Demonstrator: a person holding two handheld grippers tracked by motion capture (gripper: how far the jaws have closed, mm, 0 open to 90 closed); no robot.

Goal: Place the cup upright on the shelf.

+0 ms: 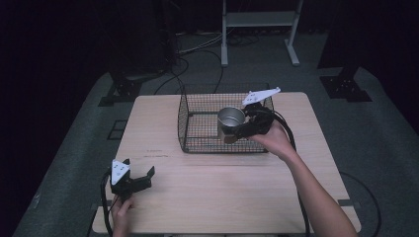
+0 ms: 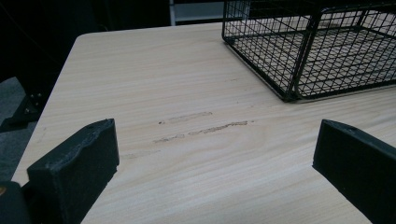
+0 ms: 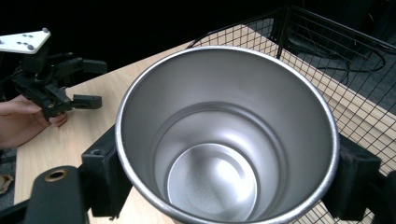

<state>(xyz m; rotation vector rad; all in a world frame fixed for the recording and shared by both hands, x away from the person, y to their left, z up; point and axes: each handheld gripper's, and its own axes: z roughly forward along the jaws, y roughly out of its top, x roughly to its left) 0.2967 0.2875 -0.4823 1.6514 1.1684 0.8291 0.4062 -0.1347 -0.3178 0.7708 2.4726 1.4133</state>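
Observation:
A shiny metal cup [image 1: 230, 118] hangs upright inside the black wire basket [image 1: 185, 121], held above its floor. My right gripper [image 1: 243, 129] is shut on the cup, one jaw on each side of its wall; in the right gripper view the empty cup [image 3: 224, 135] is seen from above. My left gripper [image 1: 141, 178] rests low over the table's near left corner, open with nothing between its fingers [image 2: 74, 168]. It shows again far off in the right gripper view, the left gripper [image 3: 88, 100] held by a hand.
The wooden table [image 1: 222, 197] has faint scuff marks [image 2: 205, 128] ahead of the left gripper. The basket corner [image 2: 289, 93] stands to the right of them. Behind the table are a white stand [image 1: 259, 29], cables on the grey floor and dark equipment.

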